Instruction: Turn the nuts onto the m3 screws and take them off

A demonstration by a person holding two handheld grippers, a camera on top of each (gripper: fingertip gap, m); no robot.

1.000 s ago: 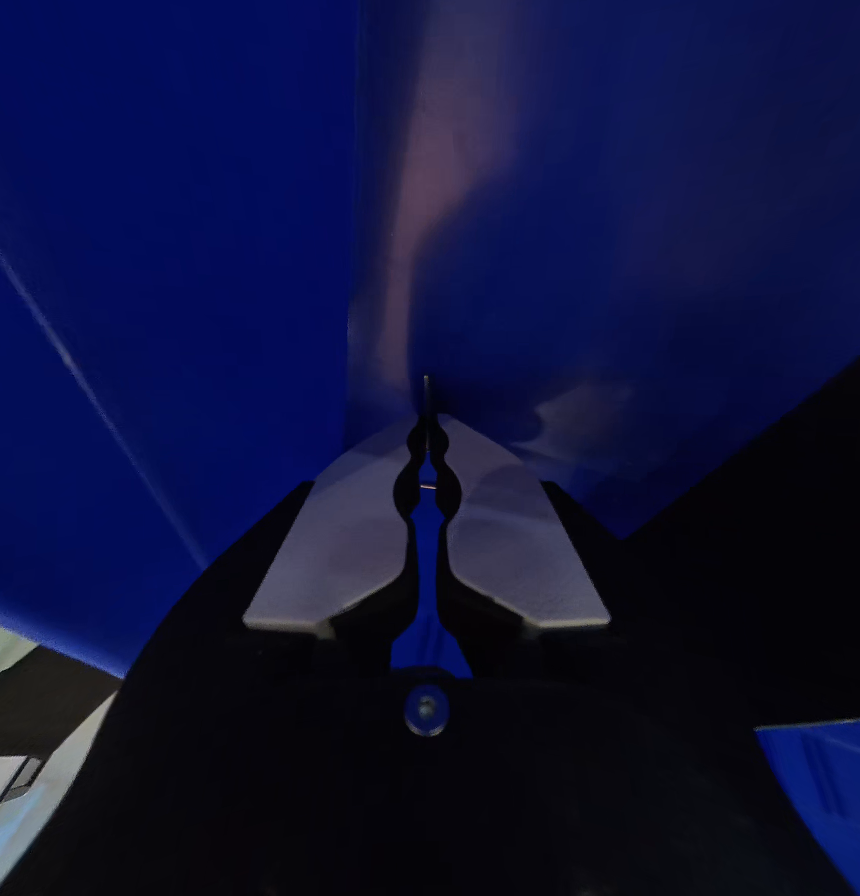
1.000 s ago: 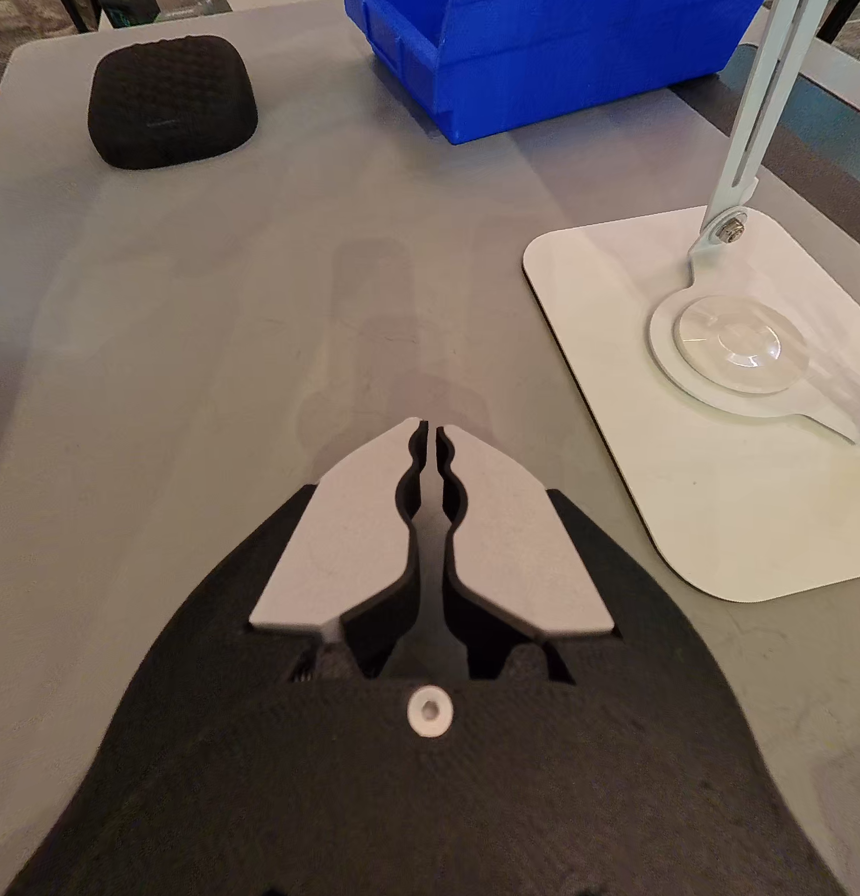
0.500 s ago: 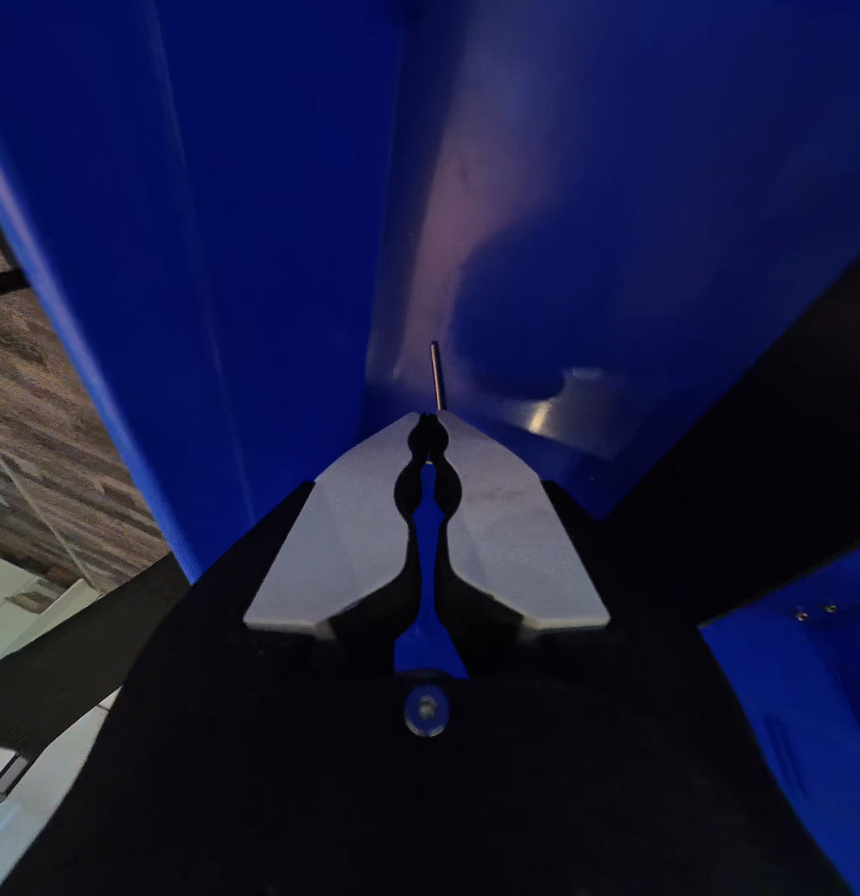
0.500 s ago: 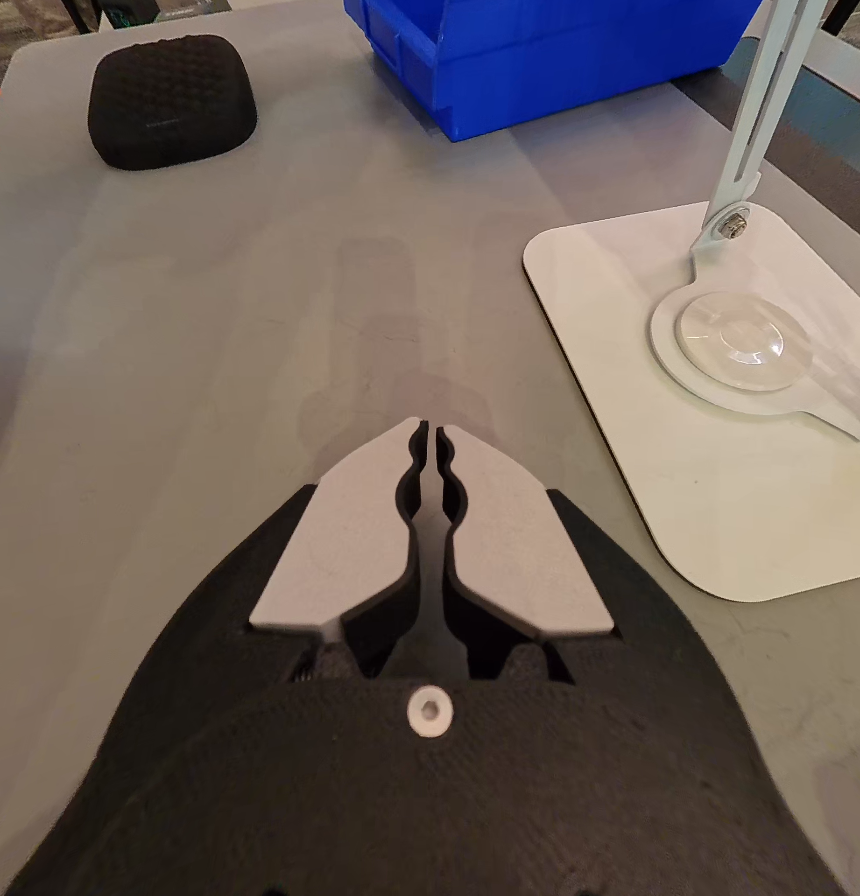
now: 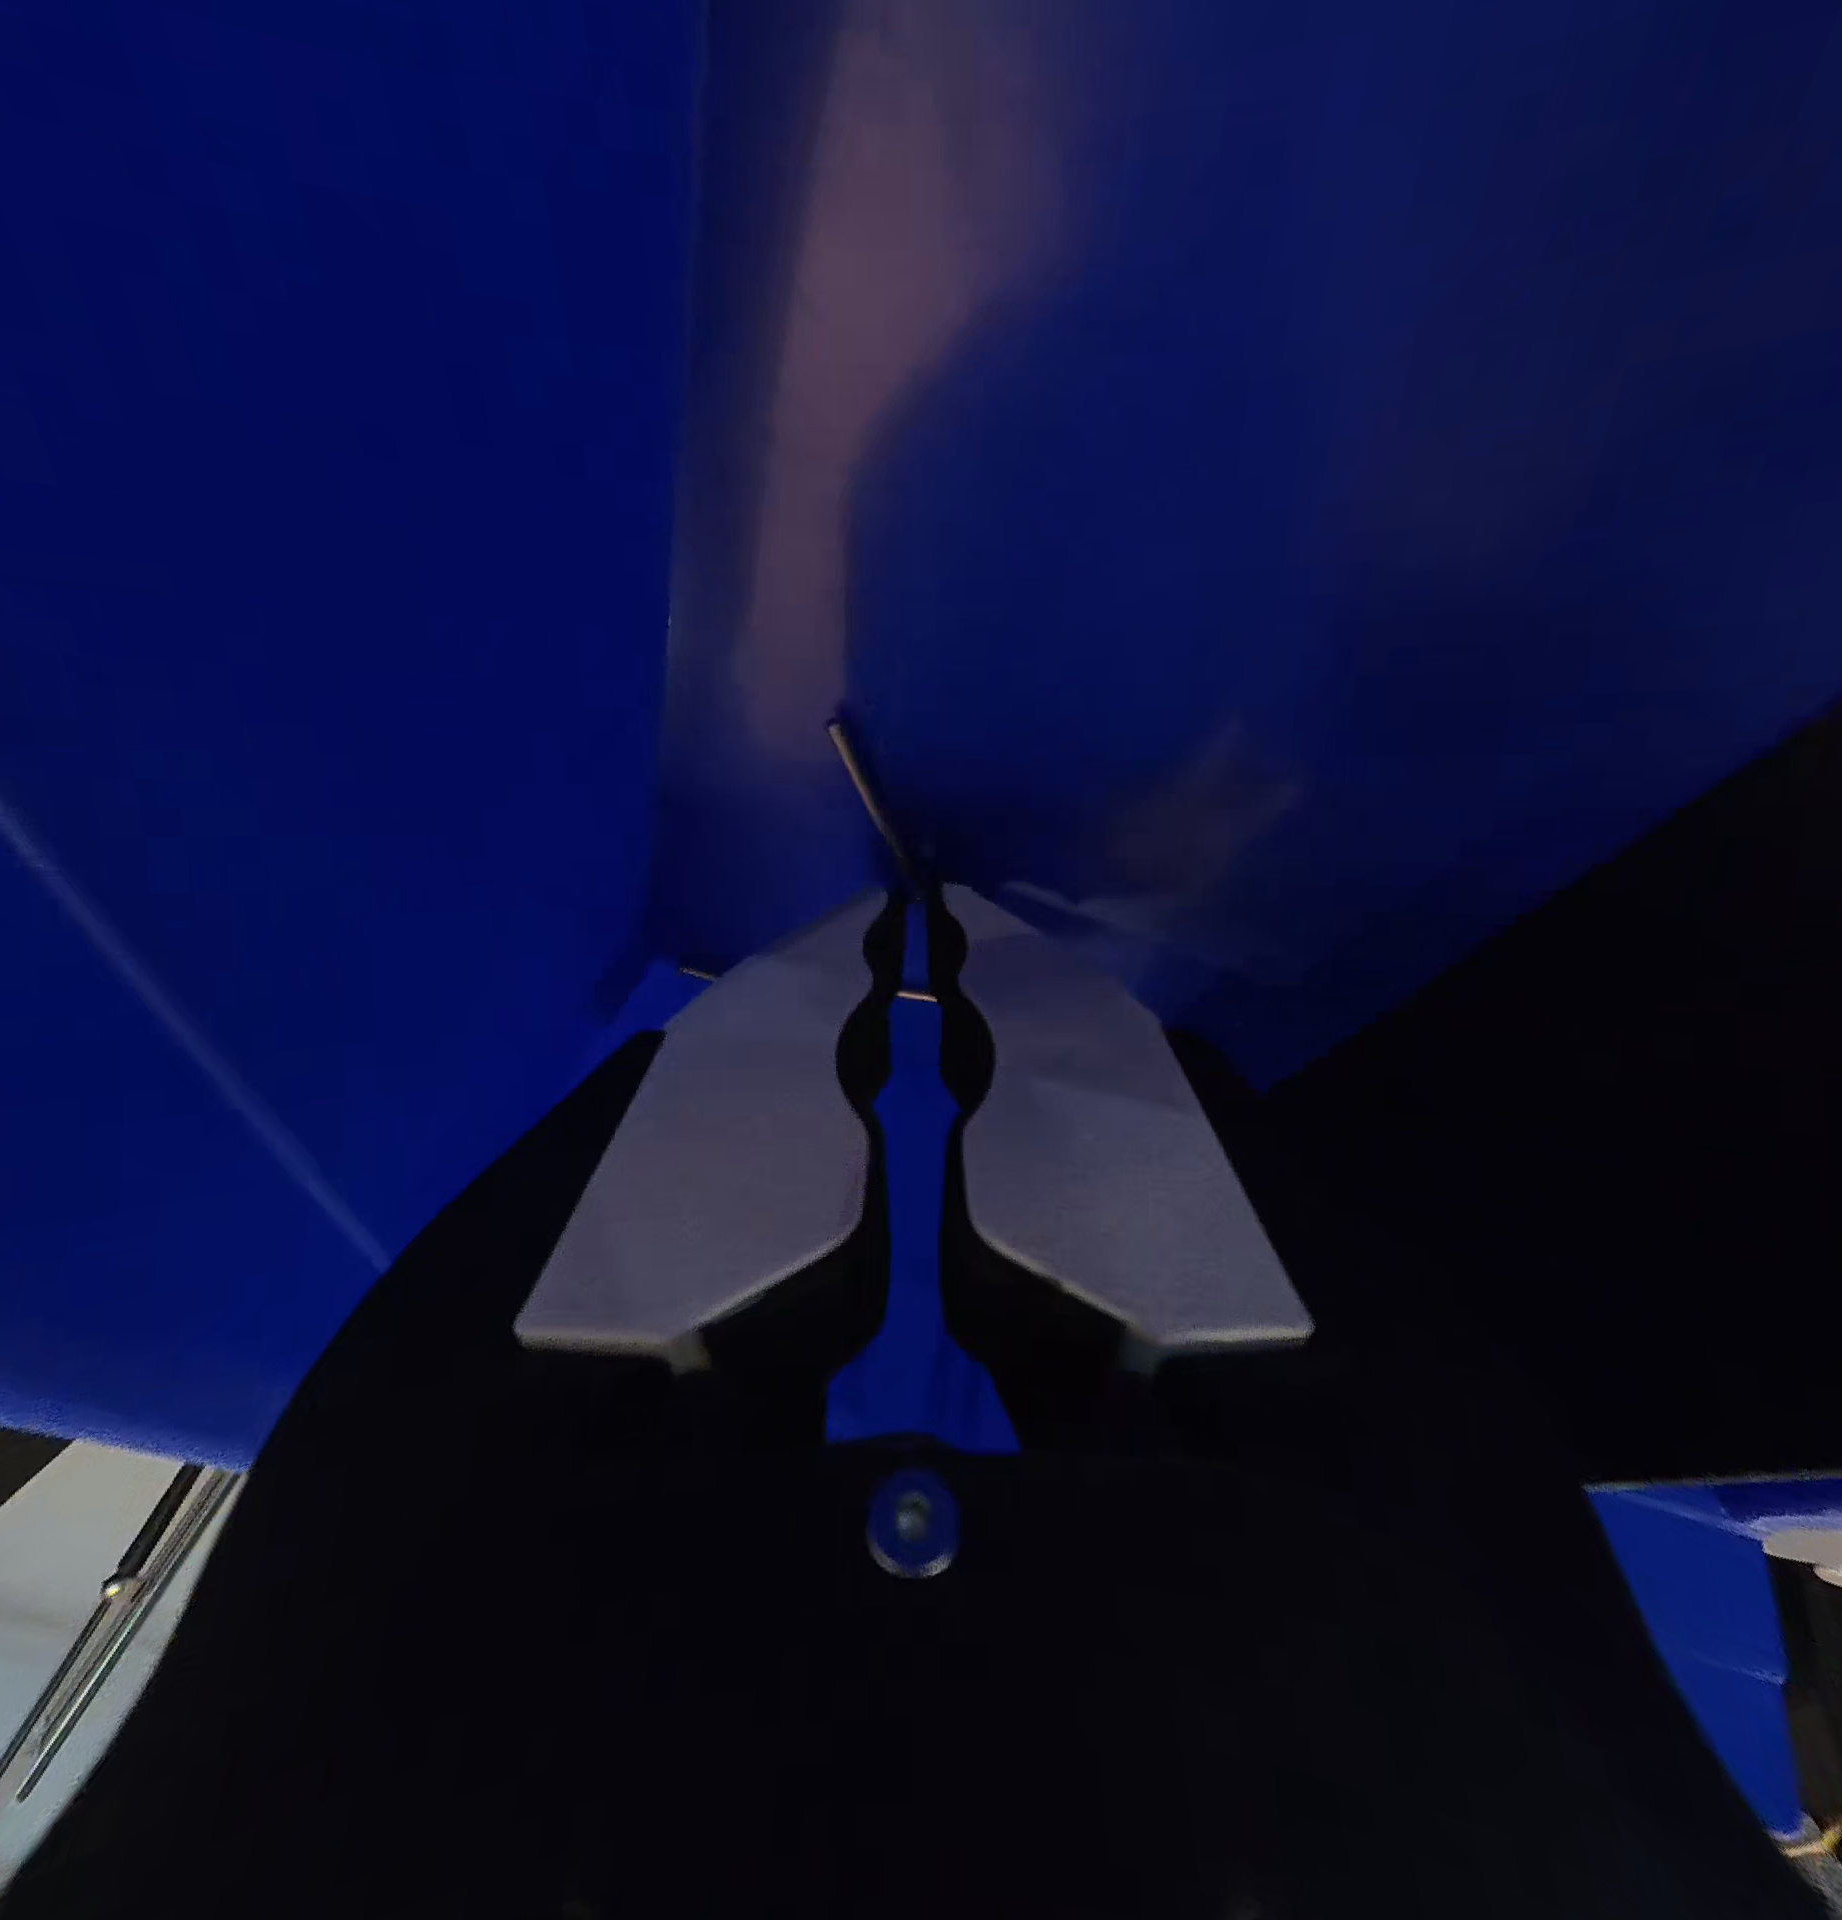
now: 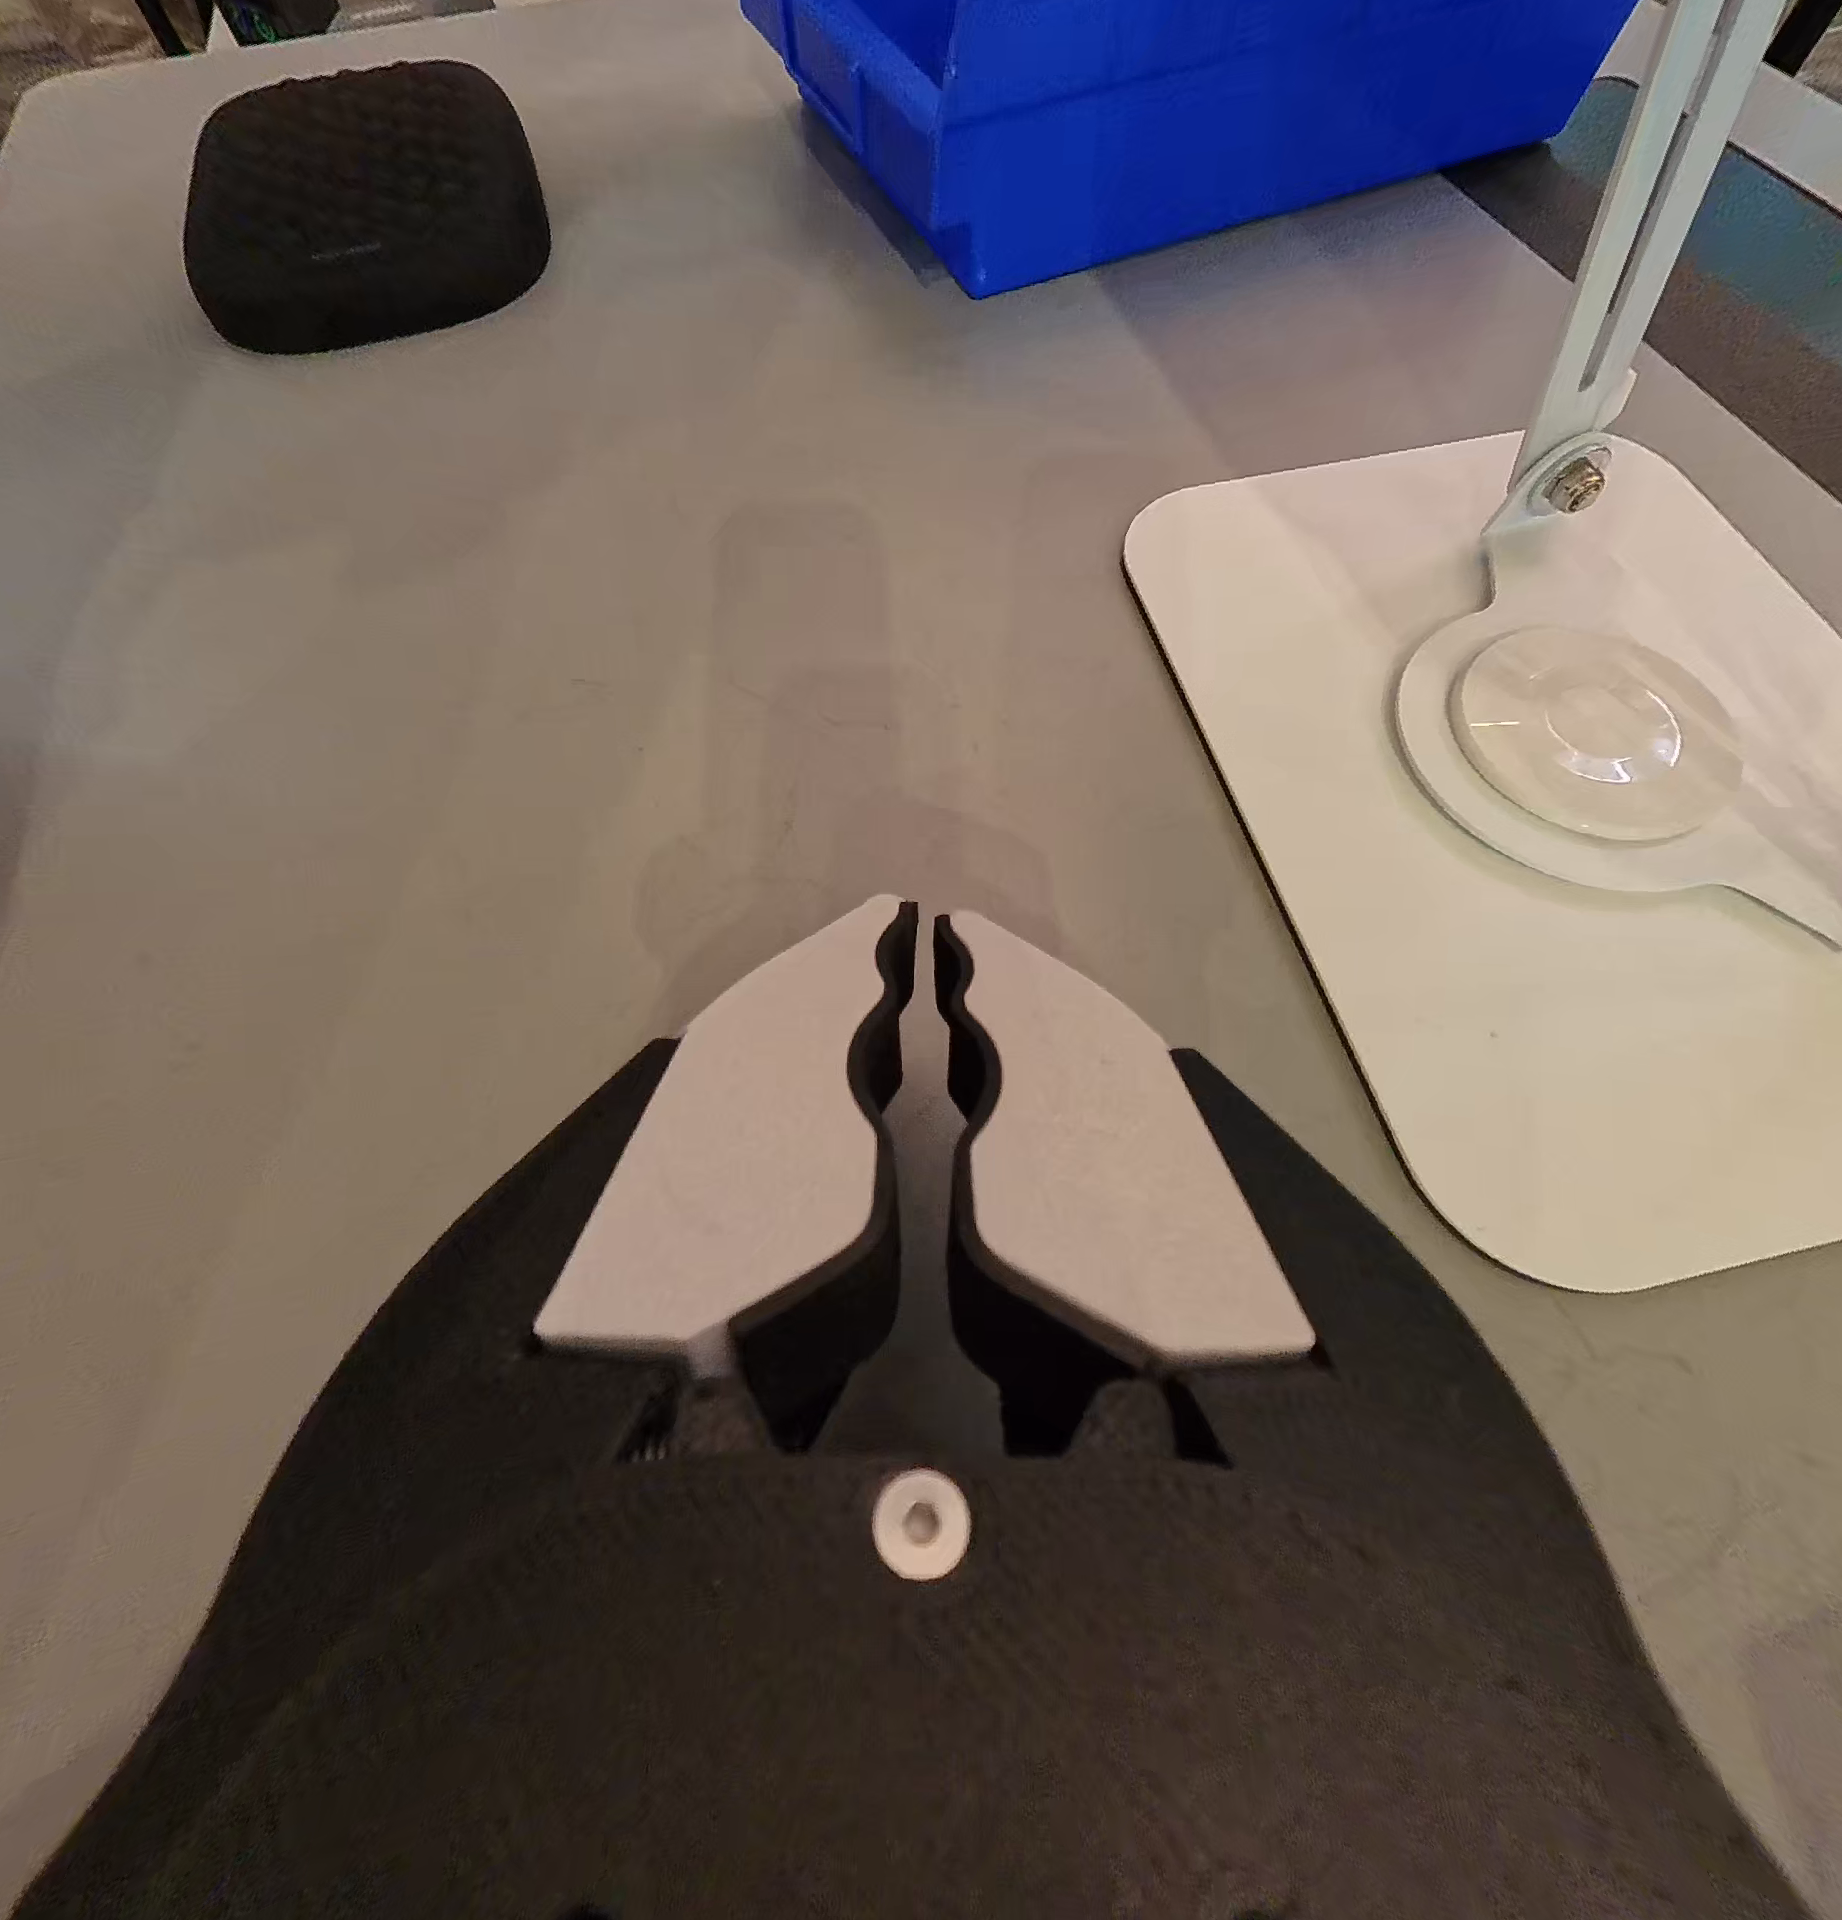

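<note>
- In my left wrist view, the left hand-held gripper [image 5: 915, 894] is deep inside a blue bin [image 5: 377, 520], whose dark blue walls fill nearly the whole frame.
- What has changed: half a second ago its two pale fingers met at the tips and a thin metal pin [image 5: 865, 790] stood almost straight up from them. Now a narrow strip of blue shows between the fingers down their whole length, and the pin leans up and to the left.
- I read this as the grip having just eased. The pin's lower end sits right at the fingertips, but I cannot tell whether either pad presses on it.
- A second thin metal sliver [image 5: 919, 995] lies crosswise beneath the fingers, partly hidden by them.
- In my right wrist view nothing has changed. The right hand-held gripper [image 6: 919, 920] hangs over the bare grey bench [image 6: 481, 727], its fingers drawn together to a hairline slit with nothing between them.
- Ahead of it, well apart, the blue bin [image 6: 1156, 156] stands at the far edge of the bench. A black textured pad [image 6: 361, 203] lies far left, and a white stand base [image 6: 1416, 1039] sits near on the right.
</note>
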